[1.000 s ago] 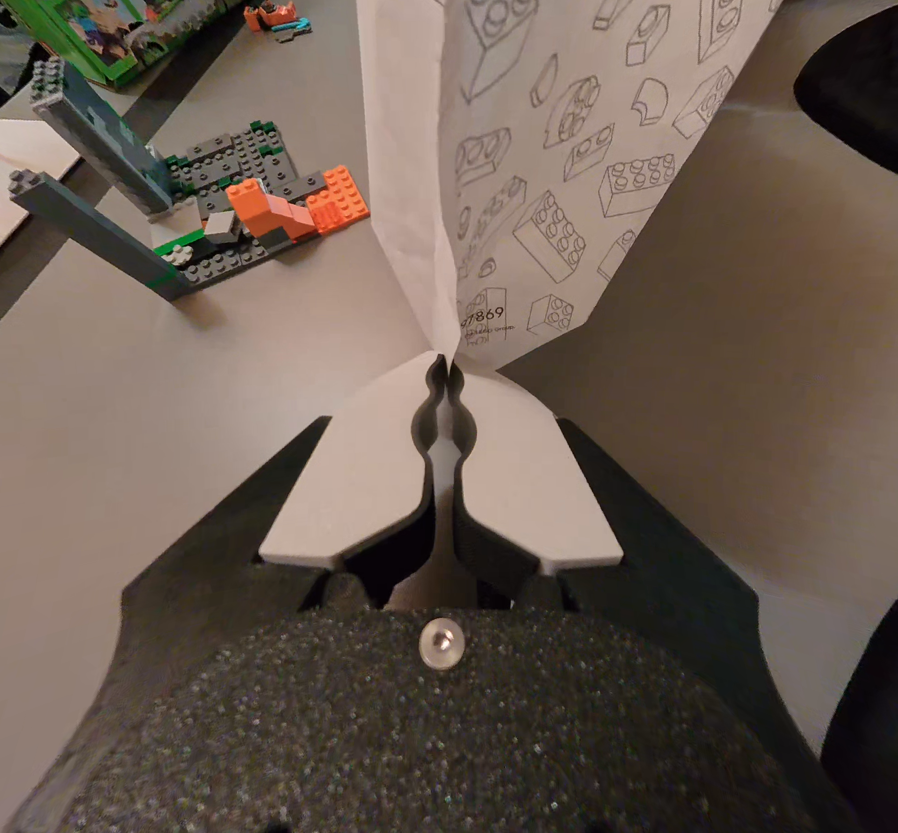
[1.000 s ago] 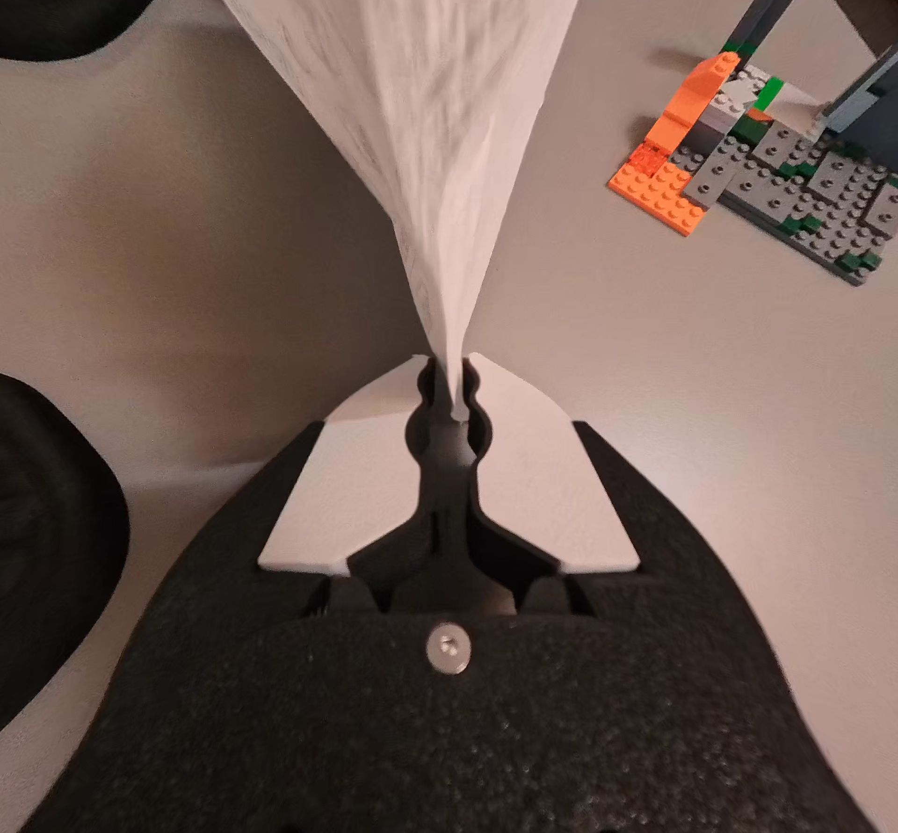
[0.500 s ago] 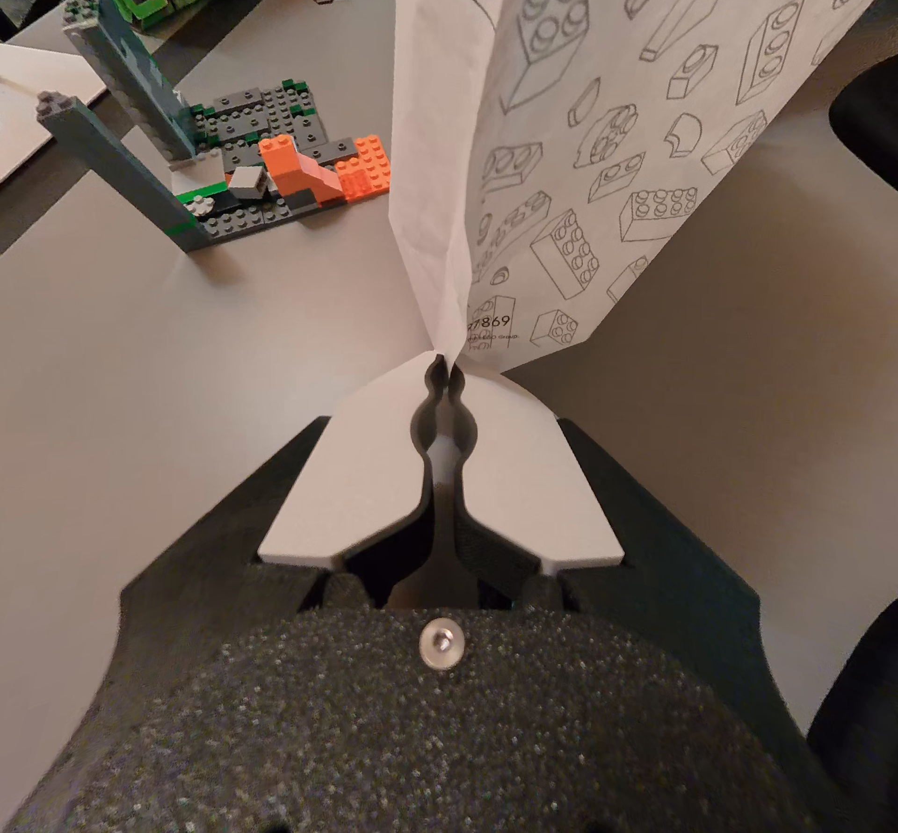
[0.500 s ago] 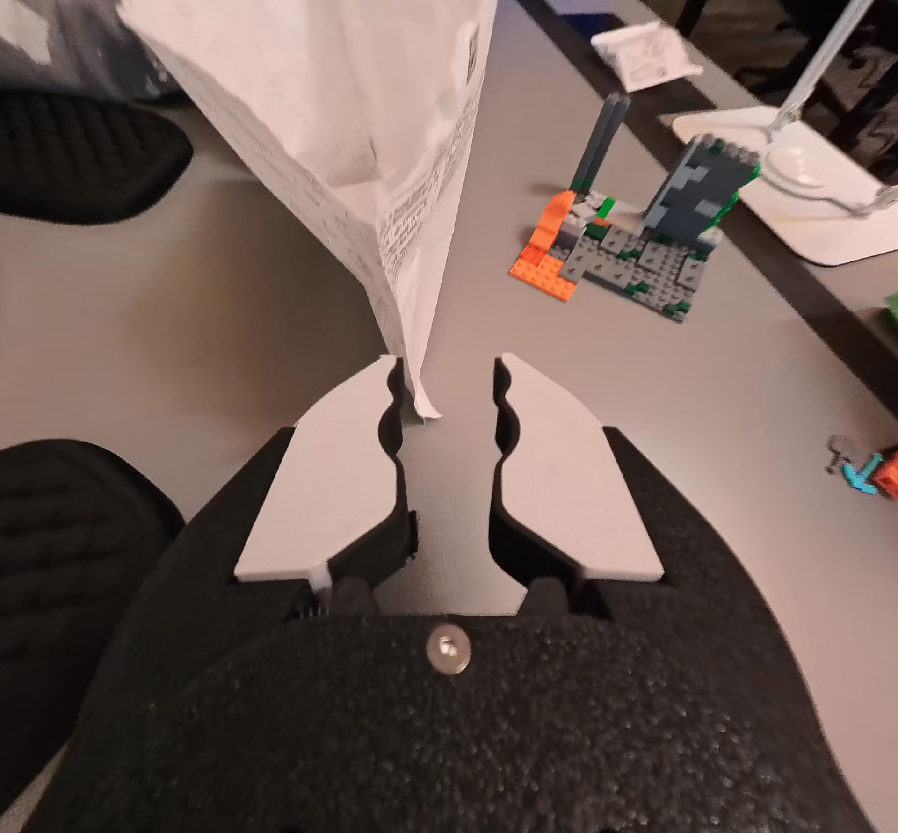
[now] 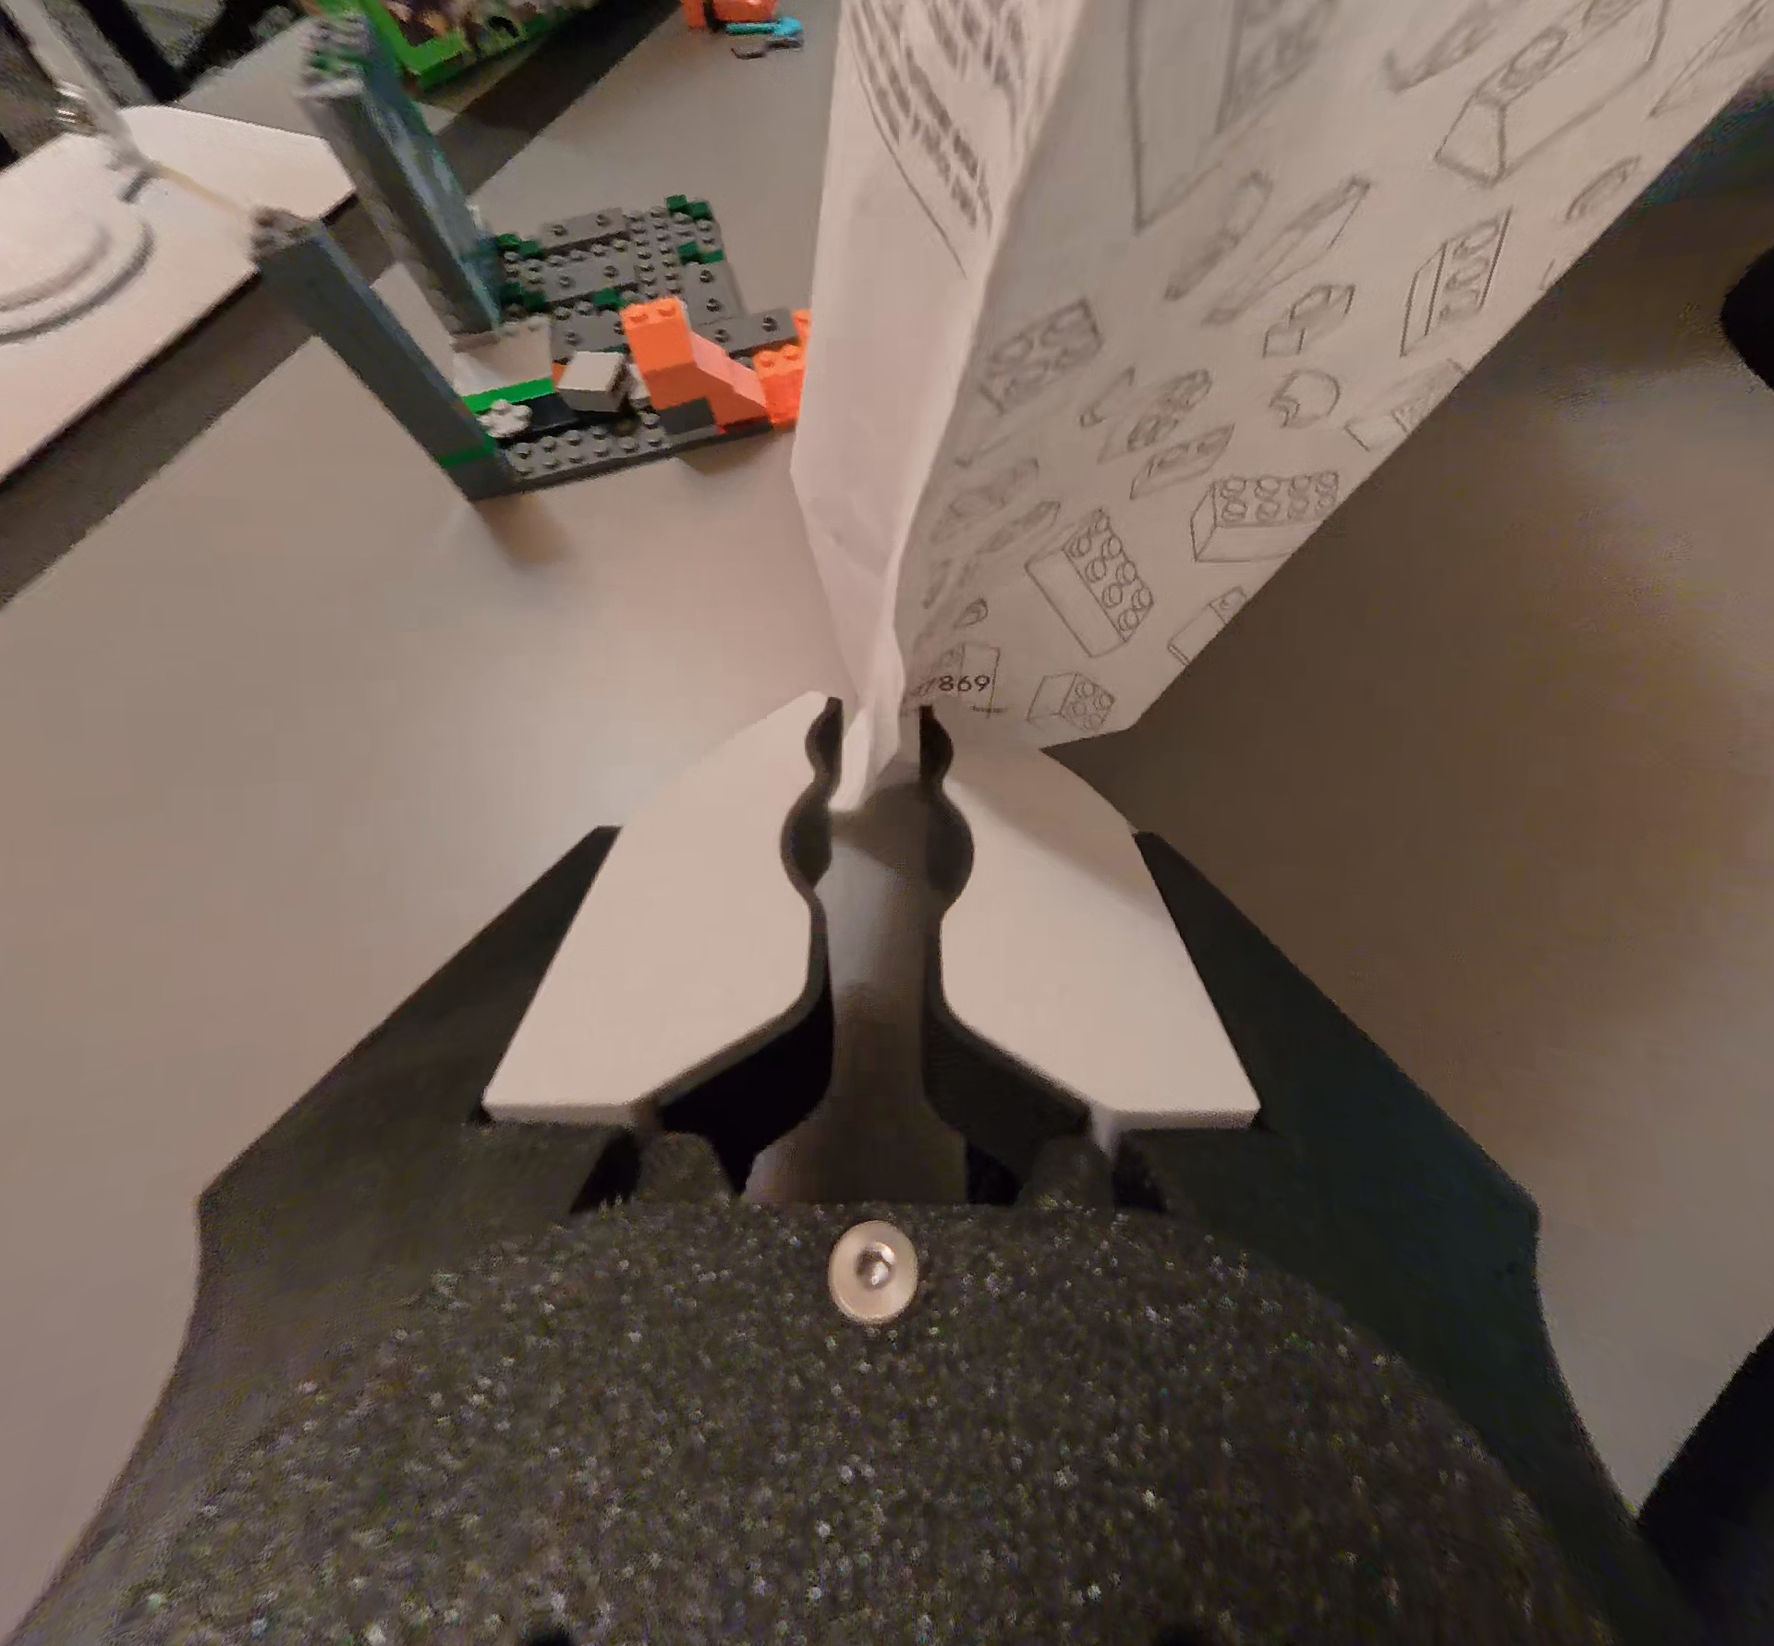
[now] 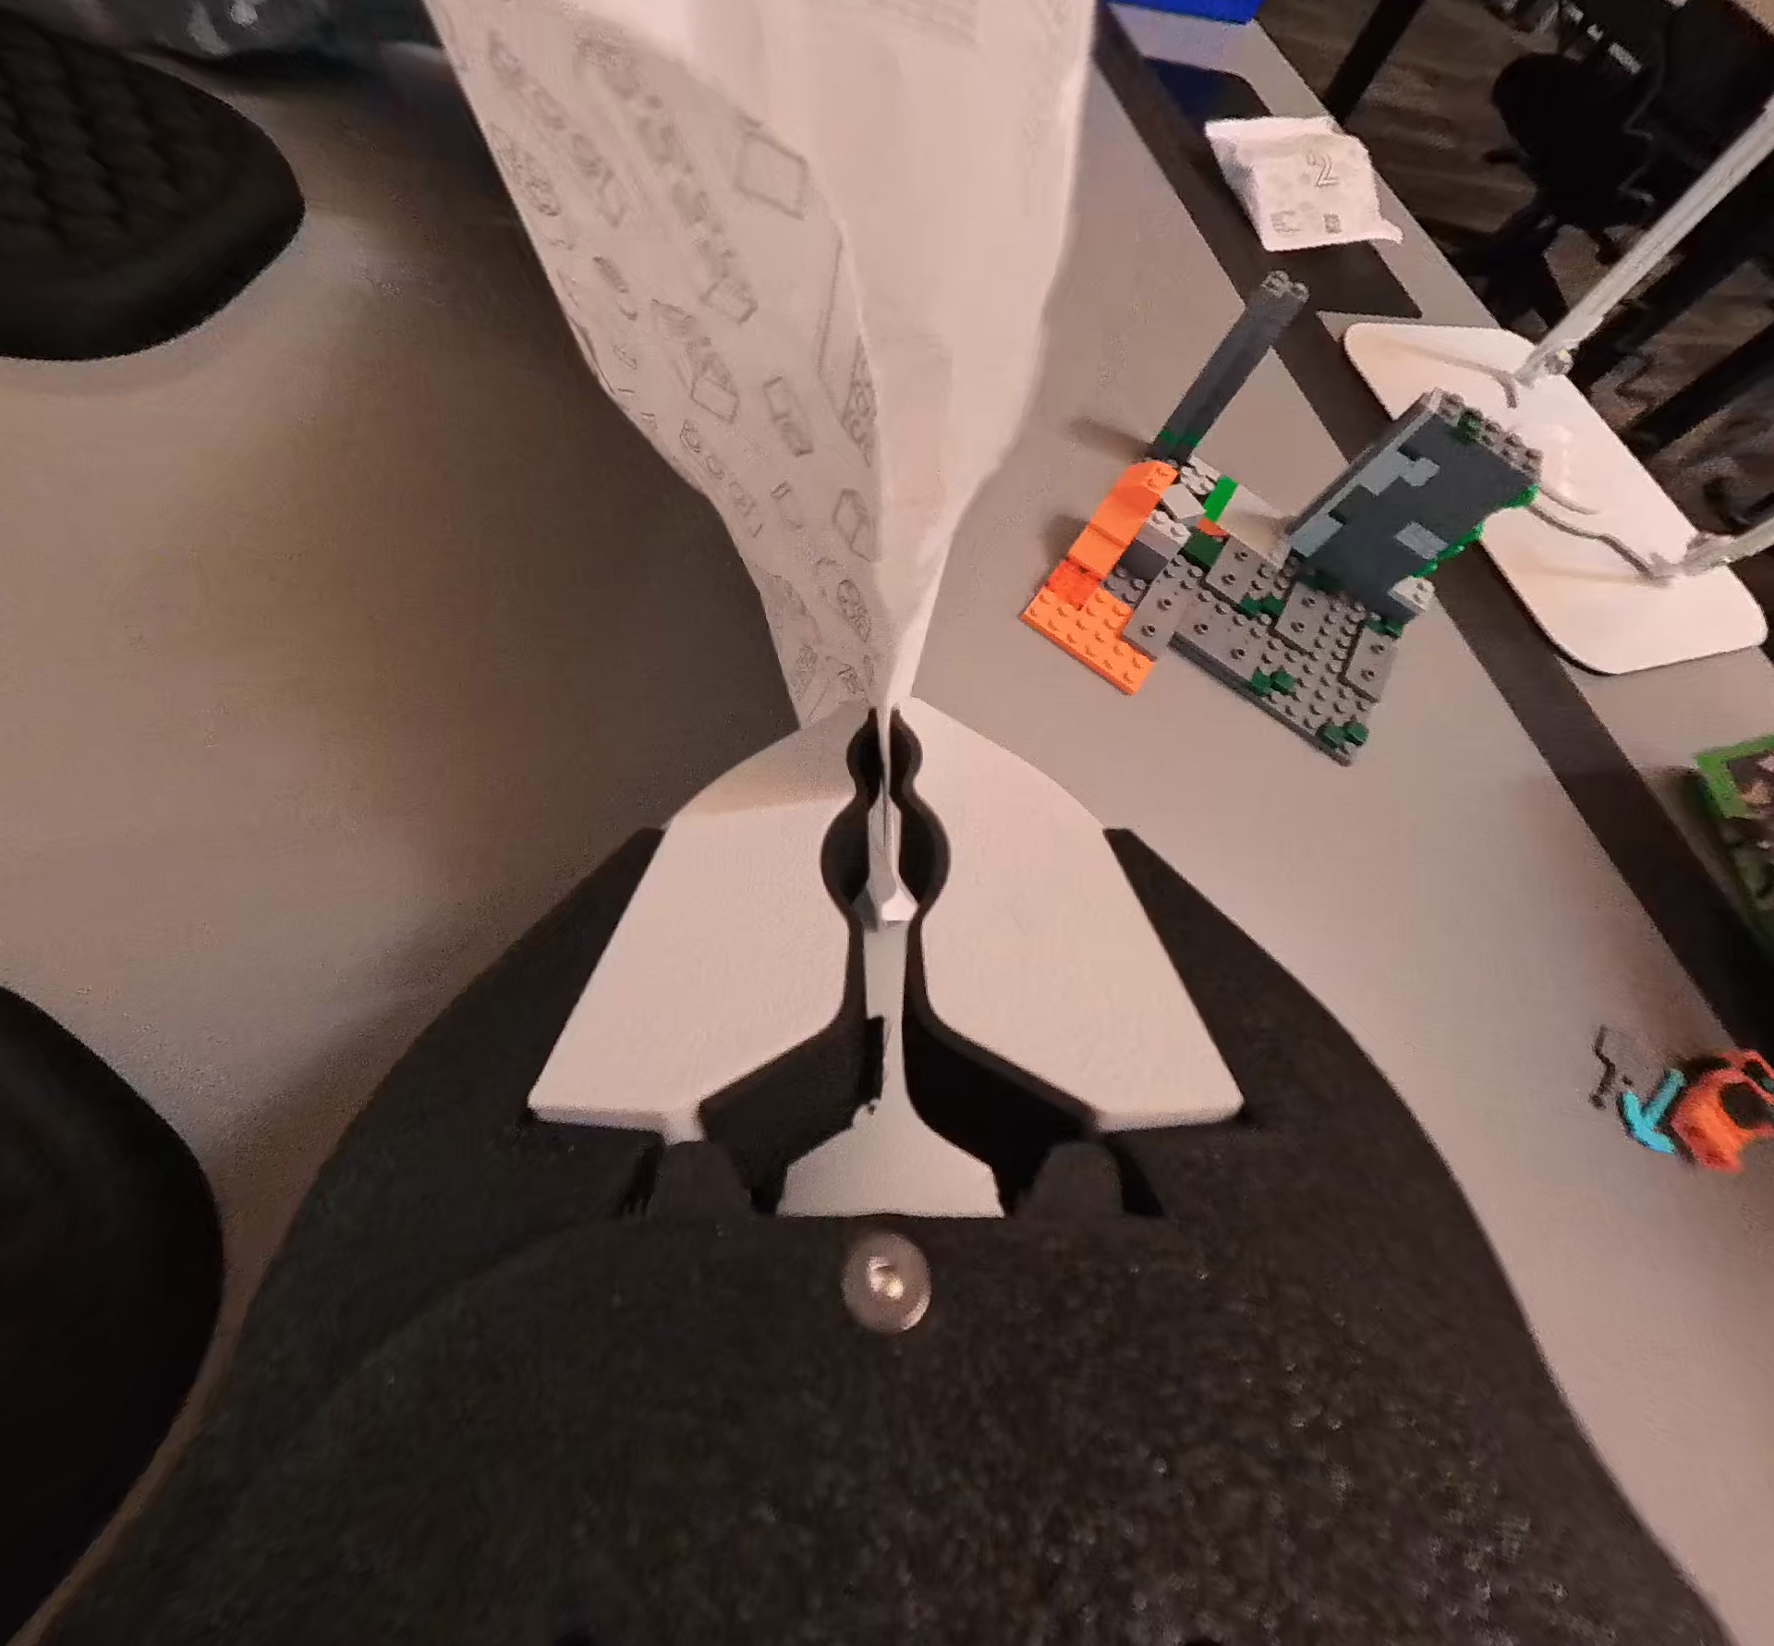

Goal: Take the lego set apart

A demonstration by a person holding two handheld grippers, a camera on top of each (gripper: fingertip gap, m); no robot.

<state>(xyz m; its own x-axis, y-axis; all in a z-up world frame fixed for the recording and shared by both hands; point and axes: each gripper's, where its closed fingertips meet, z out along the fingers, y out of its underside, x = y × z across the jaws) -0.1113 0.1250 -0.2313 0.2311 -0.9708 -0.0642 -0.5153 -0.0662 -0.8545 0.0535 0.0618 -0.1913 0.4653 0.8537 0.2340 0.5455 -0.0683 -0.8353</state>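
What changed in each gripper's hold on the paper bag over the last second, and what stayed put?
The right gripper let go of the paper bag, then shut on it again. The left gripper has parted slightly, the bag between its fingers. The lego build stayed on the table.

Both wrist views: close, forward, table-sharing.

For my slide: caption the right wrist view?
Right hand-held gripper pinching a paper bag beside the lego set.

Dim warm light, soft shadows, motion blur, wide-angle bending at edges.
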